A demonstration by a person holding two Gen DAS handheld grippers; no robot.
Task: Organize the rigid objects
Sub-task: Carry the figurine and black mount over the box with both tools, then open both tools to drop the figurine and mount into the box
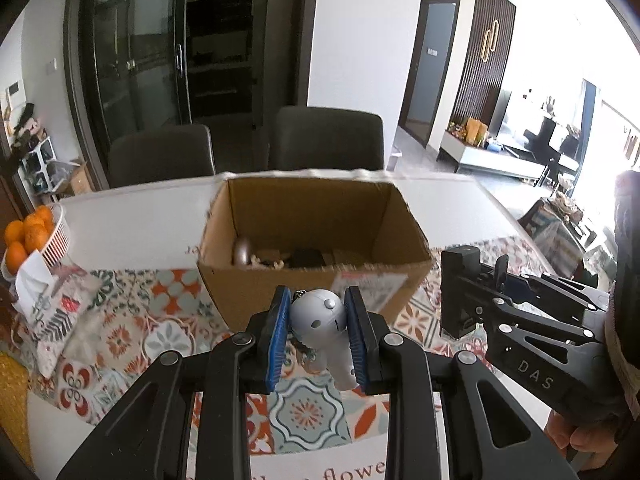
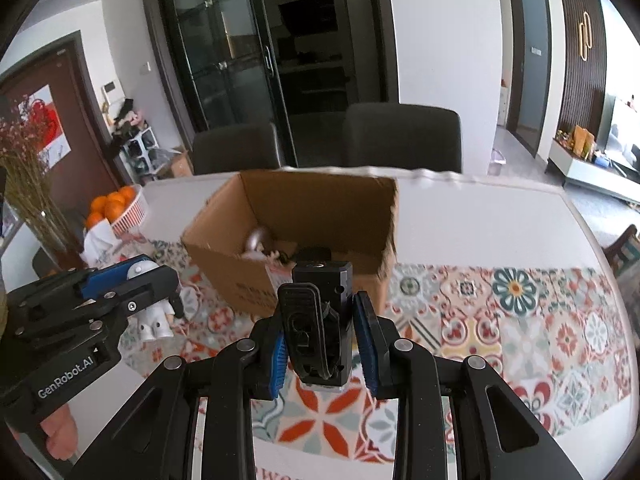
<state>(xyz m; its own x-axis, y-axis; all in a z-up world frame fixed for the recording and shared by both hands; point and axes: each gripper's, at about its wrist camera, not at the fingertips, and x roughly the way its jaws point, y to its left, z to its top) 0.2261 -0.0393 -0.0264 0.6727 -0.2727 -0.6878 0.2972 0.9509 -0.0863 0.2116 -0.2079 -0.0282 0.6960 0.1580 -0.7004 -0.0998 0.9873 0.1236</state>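
Far left: white slatted basket of oranges (image 1: 54, 236) on the white table (image 1: 132, 220), clear of the work area.

Left gripper (image 1: 318, 340): blue pads clamped on a small silver-white plastic astronaut figurine with a keyring (image 1: 320, 320), pinched across the round helmet so the body hangs free. It's held off the patterned orange-and-teal tile mat (image 1: 168, 300), just near of the box.

Centre: open brown cardboard box (image 1: 312, 232) sits on the mat, flaps up, mouth facing both grippers. A few items are already inside, so it reads as the collection bin.

Right gripper (image 2: 322, 344): closed on a black rectangular plastic device with a clip on its face (image 2: 320, 320), gripped on the side faces, upright, also airborne just near of the box.

Judgement: both loads are staged to go over the near rim and drop in.
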